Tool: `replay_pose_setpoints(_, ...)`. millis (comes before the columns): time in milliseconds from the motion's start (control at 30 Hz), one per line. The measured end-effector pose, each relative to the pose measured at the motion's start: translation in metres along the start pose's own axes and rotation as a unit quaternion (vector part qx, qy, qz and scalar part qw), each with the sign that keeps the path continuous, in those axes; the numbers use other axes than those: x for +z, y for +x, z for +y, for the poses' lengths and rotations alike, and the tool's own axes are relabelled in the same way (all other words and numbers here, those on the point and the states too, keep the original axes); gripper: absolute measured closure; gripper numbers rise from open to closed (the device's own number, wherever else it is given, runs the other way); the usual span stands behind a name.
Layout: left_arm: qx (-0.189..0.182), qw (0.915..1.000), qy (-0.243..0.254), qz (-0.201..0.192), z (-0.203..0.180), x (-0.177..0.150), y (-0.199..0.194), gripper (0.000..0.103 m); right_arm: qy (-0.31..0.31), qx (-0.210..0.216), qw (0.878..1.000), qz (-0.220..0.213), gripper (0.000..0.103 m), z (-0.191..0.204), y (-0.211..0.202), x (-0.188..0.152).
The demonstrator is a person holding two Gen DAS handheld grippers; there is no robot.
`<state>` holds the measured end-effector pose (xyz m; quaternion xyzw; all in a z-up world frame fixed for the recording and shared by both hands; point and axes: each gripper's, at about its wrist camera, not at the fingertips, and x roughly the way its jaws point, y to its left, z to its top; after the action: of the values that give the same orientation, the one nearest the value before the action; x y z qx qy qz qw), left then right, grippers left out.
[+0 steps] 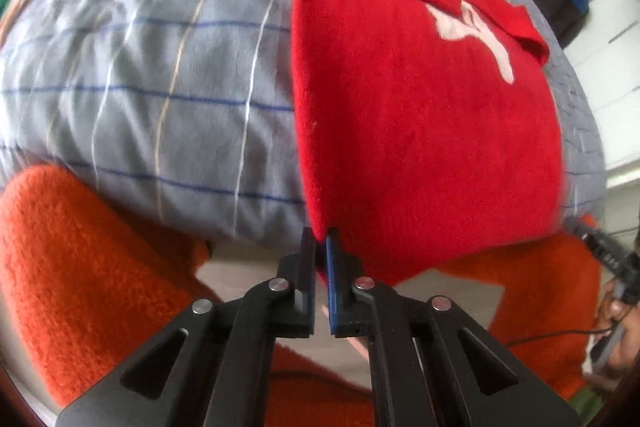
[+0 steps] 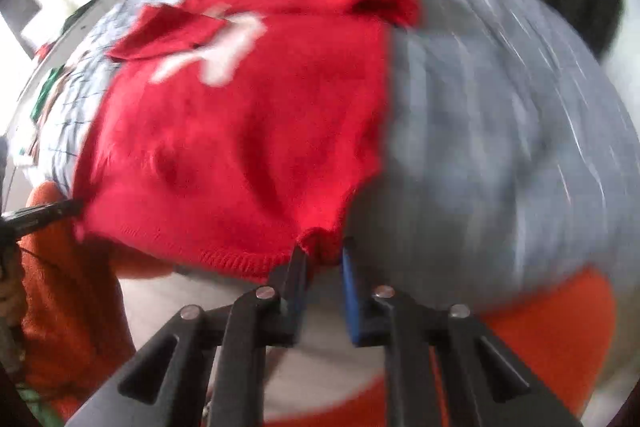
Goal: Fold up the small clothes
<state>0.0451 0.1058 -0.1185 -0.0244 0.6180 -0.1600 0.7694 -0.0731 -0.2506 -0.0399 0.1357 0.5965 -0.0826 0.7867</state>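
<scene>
A small red knit sweater (image 1: 420,131) with a white pattern lies on a grey checked bedcover (image 1: 140,79), its sleeves folded across the chest. My left gripper (image 1: 321,241) is shut on the sweater's near left hem corner. In the right wrist view the sweater (image 2: 240,131) is blurred by motion. My right gripper (image 2: 323,251) holds the near right hem corner between its fingers, with a small gap between them. The left gripper's tip (image 2: 44,213) shows at the sweater's left corner.
The person's orange sleeves (image 1: 80,267) fill the lower edges of both views. The bedcover (image 2: 500,131) stretches wide to the right of the sweater. A dark bag (image 1: 564,3) and white furniture stand beyond the bed. Green items (image 2: 44,95) lie at the far left.
</scene>
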Motion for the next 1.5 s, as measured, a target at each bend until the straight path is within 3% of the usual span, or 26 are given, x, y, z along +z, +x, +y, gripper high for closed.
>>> replay_pose_setpoints(67, 0.013, 0.9999, 0.004, -0.002, 0.000, 0.000, 0.003, 0.100, 0.007, -0.006, 1.000, 0.018, 0.086, -0.008, 0.010, -0.003)
replay_pose_setpoints(133, 0.012, 0.9999, -0.003, 0.002, -0.001, 0.001, 0.008, 0.100, 0.021, 0.020, 0.999, 0.022, 0.080, -0.017, 0.015, -0.007)
replay_pose_setpoints(267, 0.019, 0.9998, 0.000, 0.005, -0.008, 0.002, 0.016, 0.100, 0.081, 0.096, 0.992, -0.004, 0.042, -0.037, 0.020, 0.001)
replay_pose_setpoints(367, 0.025, 0.9997, 0.004, 0.005, -0.015, 0.003, 0.024, 0.100, 0.080, 0.130, 0.988, 0.018, 0.039, -0.029, 0.043, 0.010)
replay_pose_setpoints(433, 0.036, 0.9994, 0.004, 0.003, -0.017, 0.006, 0.026, 0.100, 0.063, 0.150, 0.986, 0.036, 0.042, -0.016, 0.064, 0.012)
replay_pose_setpoints(467, 0.042, 0.9991, 0.002, 0.003, -0.022, 0.005, 0.027, 0.100, 0.058, 0.138, 0.988, 0.038, 0.058, -0.014, 0.070, 0.013)
replay_pose_setpoints(500, 0.048, 0.9988, 0.001, 0.003, -0.025, 0.003, 0.025, 0.101, 0.059, 0.126, 0.990, 0.040, 0.082, -0.014, 0.073, 0.014)
replay_pose_setpoints(533, 0.053, 0.9986, 0.001, 0.004, -0.024, 0.001, 0.022, 0.101, 0.064, 0.124, 0.989, 0.041, 0.095, -0.016, 0.072, 0.013)
replay_pose_setpoints(567, 0.058, 0.9983, 0.005, 0.003, -0.020, 0.000, 0.016, 0.101, 0.069, 0.119, 0.990, 0.044, 0.099, -0.018, 0.066, 0.011)
replay_pose_setpoints(667, 0.076, 0.9968, 0.024, -0.001, -0.030, -0.004, 0.012, 0.101, 0.050, 0.067, 0.996, 0.040, 0.100, -0.015, 0.041, 0.003)
replay_pose_setpoints(733, 0.100, 0.9943, 0.036, 0.012, -0.033, -0.005, 0.020, 0.101, 0.059, 0.058, 0.995, 0.048, 0.100, -0.016, 0.036, -0.003)
replay_pose_setpoints(900, 0.151, 0.9869, 0.043, 0.039, -0.041, 0.000, 0.066, 0.101, 0.079, 0.022, 0.994, 0.070, 0.100, -0.021, 0.075, -0.003)
replay_pose_setpoints(1000, 0.166, 0.9843, 0.048, 0.032, -0.050, 0.000, 0.071, 0.101, 0.071, 0.012, 0.995, 0.070, 0.100, -0.017, 0.086, 0.003)
replay_pose_setpoints(1067, 0.169, 0.9841, 0.048, 0.025, -0.056, -0.002, 0.069, 0.094, 0.058, 0.006, 0.994, 0.091, 0.100, -0.014, 0.086, 0.005)
replay_pose_setpoints(1100, 0.165, 0.9851, 0.044, 0.022, -0.055, -0.005, 0.064, 0.088, 0.056, 0.010, 0.994, 0.094, 0.094, -0.016, 0.083, 0.005)
replay_pose_setpoints(1133, 0.159, 0.9863, 0.038, 0.019, -0.054, -0.007, 0.058, 0.071, 0.056, 0.016, 0.993, 0.099, 0.085, -0.016, 0.079, 0.006)
replay_pose_setpoints(1167, 0.153, 0.9878, 0.029, 0.012, -0.052, -0.010, 0.046, 0.062, 0.057, 0.011, 0.992, 0.110, 0.057, -0.020, 0.072, 0.006)
replay_pose_setpoints(1200, 0.149, 0.9887, 0.022, 0.001, -0.049, -0.013, 0.033, 0.050, 0.057, 0.005, 0.992, 0.116, 0.040, -0.023, 0.065, 0.008)
replay_pose_setpoints(1267, 0.150, 0.9881, 0.019, -0.027, -0.046, -0.019, 0.006, 0.048, 0.048, -0.021, 0.993, 0.105, 0.040, -0.035, 0.037, 0.013)
replay_pose_setpoints(1333, 0.170, 0.9829, 0.021, -0.068, -0.044, -0.021, -0.023, 0.044, 0.021, -0.073, 0.995, 0.071, 0.040, -0.049, 0.002, 0.025)
replay_pose_setpoints(1400, 0.181, 0.9766, 0.022, -0.114, -0.048, -0.011, -0.048, 0.035, -0.019, -0.115, 0.993, 0.026, 0.040, -0.048, -0.027, 0.058)
replay_pose_setpoints(1500, 0.164, 0.9701, 0.031, -0.176, -0.052, 0.016, -0.063, 0.027, -0.108, -0.115, 0.987, -0.040, 0.040, -0.013, -0.043, 0.122)
